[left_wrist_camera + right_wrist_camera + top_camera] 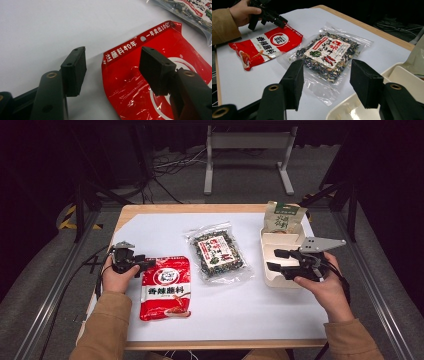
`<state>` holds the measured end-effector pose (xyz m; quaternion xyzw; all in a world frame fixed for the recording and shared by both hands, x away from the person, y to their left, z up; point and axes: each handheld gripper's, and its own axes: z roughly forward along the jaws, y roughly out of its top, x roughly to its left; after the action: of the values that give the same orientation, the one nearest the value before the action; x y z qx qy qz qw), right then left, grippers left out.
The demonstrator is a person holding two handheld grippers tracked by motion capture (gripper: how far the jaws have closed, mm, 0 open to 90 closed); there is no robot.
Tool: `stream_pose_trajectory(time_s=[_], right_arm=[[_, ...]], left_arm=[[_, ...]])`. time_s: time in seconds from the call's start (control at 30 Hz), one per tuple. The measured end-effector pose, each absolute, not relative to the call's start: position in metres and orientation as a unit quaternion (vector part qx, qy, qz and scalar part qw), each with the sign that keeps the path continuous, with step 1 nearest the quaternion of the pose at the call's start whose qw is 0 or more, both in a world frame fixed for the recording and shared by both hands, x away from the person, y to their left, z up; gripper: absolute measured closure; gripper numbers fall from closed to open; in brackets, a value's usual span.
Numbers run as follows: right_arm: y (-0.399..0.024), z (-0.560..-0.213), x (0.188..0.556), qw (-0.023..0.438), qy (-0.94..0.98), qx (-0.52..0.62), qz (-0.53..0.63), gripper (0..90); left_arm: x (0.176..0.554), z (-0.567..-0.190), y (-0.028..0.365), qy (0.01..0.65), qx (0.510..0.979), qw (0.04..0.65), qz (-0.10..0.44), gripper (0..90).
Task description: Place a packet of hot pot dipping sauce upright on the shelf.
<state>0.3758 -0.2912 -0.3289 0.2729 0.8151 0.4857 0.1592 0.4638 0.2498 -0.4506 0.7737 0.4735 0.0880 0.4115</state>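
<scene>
Your forearms in tan sleeves come in closest to the high camera, each hand carrying a tool; your left tool sits at the upper left corner of the red sauce packet, jaws spread, one jaw over the white sheet and the other over the packet's top edge, so the corner lies between them, not yet pinched; that looks like the set-up for lifting the packet by its sealed rim, where the foil is flat and stiff enough to grip. Your right tool hovers over the cream tray at the right side, jaws also spread and holding nothing, likely waiting to steady or receive; the green-topped pouch stands at the tray's far end. Between the two, the clear bag of dark dried mix lies flat, apart from the red packet and the tray. White paper covers the wooden tabletop; beyond it the room is dark, with grey floor, loose cables and a pale metal frame.
</scene>
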Motion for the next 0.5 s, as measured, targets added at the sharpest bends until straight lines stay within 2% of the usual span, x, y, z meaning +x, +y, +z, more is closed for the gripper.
stream_pose_trajectory(time_s=[0.17, 0.27, 0.37, 0.5], right_arm=[[-0.2907, -0.3294, 0.3759, 0.159, 0.816, 0.273, 0.485, 44.0], [-0.2908, -0.33, 0.3761, 0.157, 0.815, 0.274, 0.485, 43.6], [-0.2907, -0.3305, 0.3764, 0.156, 0.816, 0.275, 0.484, 43.1], [-0.2905, -0.3308, 0.3764, 0.156, 0.816, 0.274, 0.484, 43.1]], left_arm=[[0.4648, -0.4535, 0.2478, 0.465, 0.782, 0.408, 0.073, 43.1], [0.4656, -0.4547, 0.2479, 0.467, 0.777, 0.417, 0.058, 36.8], [0.4658, -0.4556, 0.2482, 0.465, 0.776, 0.423, 0.054, 34.9], [0.4652, -0.4555, 0.2467, 0.457, 0.781, 0.422, 0.053, 38.5]])
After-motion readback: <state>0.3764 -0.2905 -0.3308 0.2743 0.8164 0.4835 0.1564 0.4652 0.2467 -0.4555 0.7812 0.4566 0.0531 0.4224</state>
